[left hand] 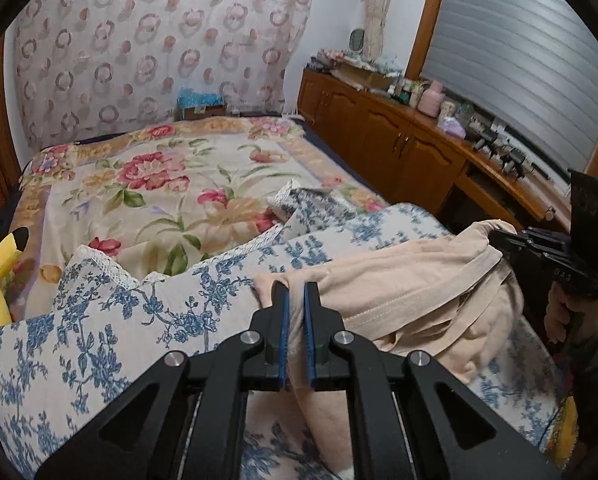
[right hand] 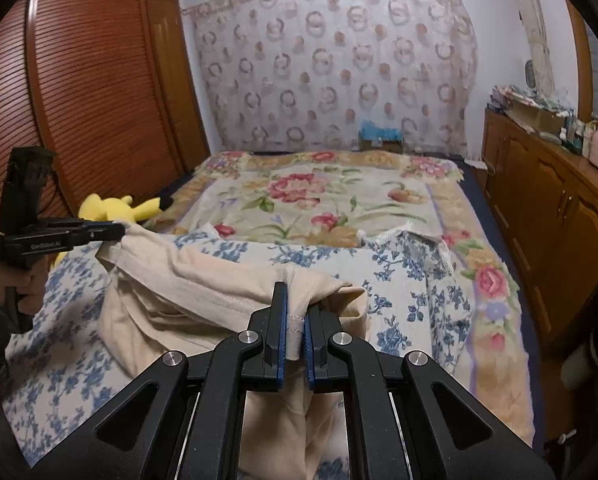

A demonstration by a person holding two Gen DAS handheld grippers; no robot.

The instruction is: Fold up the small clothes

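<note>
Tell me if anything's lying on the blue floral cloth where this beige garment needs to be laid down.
Nothing visible does. Both tongs, left and right, grip the beige garment, and the blue floral cloth around it looks bare. The yellow plush lies off to one side.

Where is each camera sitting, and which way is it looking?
Left wrist view: sits on the left gripper, looking along its fingers over the bed toward the cabinets; the right gripper and hand show at its right edge.
Right wrist view: sits on the right gripper, looking up the bed toward the curtain; the left gripper and hand show at left.
Both share: the beige garment pinched by both grippers, the blue-flowered cloth, the yellow plush toy.
</note>
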